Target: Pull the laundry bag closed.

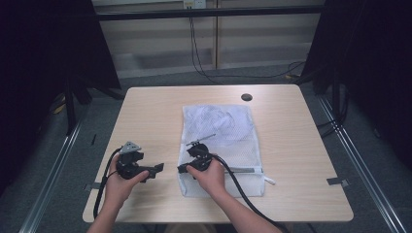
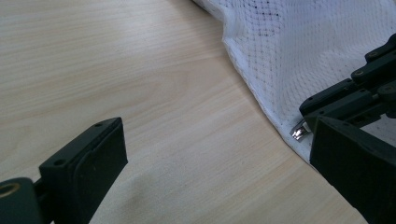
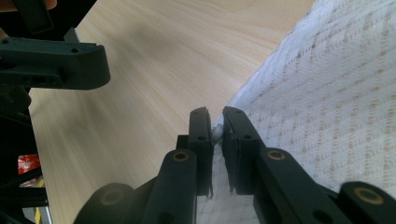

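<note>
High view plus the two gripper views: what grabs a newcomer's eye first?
The white mesh laundry bag lying flat mid-table, something pale bunched inside its far end. Next, the right gripper at the bag's near left corner, jaws closed on a small metal zipper pull. The left gripper rests beside it on the bare wooden table, jaws open, holding nothing.

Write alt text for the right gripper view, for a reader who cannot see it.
The right gripper has its two black fingers pinched on a small silver zipper pull at the edge of a white mesh laundry bag. The bag lies on a light wooden table, and the left gripper shows at the upper left.
</note>
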The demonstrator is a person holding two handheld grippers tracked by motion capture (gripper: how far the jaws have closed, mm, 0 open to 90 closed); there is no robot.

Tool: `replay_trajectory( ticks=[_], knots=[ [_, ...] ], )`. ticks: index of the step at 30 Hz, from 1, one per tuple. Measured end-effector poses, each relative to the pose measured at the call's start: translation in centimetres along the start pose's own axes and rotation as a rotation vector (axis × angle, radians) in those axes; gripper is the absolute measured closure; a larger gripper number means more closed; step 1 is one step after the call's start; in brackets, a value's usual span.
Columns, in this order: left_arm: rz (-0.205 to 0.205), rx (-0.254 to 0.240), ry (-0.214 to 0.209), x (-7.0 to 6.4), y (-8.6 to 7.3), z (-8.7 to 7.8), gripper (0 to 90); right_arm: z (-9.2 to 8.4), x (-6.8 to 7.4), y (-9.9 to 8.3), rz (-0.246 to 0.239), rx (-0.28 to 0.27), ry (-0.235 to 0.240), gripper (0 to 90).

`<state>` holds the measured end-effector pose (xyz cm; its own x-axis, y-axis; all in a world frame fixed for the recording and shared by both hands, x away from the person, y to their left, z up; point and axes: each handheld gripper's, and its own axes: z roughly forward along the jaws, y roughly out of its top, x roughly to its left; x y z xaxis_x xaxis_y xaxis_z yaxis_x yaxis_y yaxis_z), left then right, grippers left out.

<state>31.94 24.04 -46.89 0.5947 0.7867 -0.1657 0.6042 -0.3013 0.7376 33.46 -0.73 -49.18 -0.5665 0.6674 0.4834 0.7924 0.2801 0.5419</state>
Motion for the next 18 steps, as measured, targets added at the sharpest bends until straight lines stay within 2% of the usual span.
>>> replay_trajectory(
  ticks=[9,18],
  knots=[
    [-0.002,0.003,-0.004,0.00,-0.04,0.06,3.7,0.27,-0.16,0.08,0.002,0.014,-0.011,86.0],
    [-0.016,0.000,-0.036,-0.20,-0.06,0.16,3.6,-0.04,-0.06,0.19,0.011,0.018,-0.014,86.6]
  ],
)
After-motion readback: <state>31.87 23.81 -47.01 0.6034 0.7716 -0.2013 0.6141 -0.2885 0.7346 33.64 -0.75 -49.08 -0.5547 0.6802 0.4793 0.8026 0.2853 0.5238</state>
